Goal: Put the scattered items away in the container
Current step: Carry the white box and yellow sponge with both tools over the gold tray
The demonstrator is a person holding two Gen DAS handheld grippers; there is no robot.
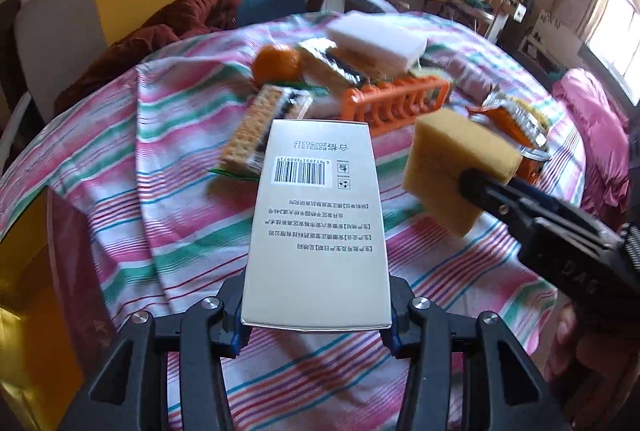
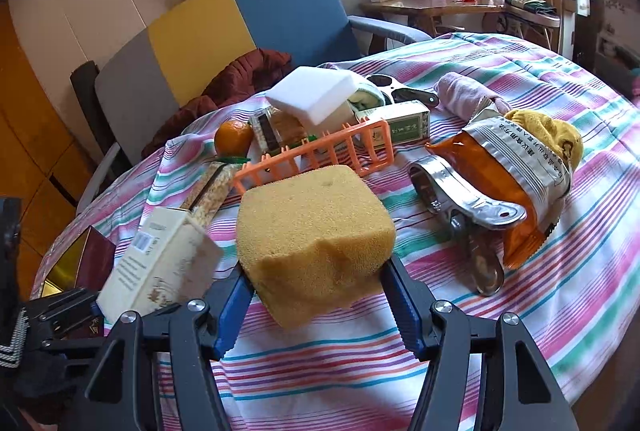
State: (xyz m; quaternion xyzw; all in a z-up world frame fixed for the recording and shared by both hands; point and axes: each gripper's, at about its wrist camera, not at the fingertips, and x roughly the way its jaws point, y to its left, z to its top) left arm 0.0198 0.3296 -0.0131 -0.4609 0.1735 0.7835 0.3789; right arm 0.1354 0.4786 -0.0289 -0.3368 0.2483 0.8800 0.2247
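Basket [image 2: 320, 155], orange, on the striped cloth mid-table, already heaped | left gripper [image 1: 316, 327] clamps white carton [image 1: 316, 231] by its near end, so it points toward the basket | right gripper [image 2: 320, 295] squeezes yellow sponge [image 2: 312, 235], lifted clear for carrying

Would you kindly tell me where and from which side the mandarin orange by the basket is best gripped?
Grip the orange across its round middle, coming from above on its open left side; the cracker packet and orange basket crowd its right. Both grippers are full, so one must unload first.
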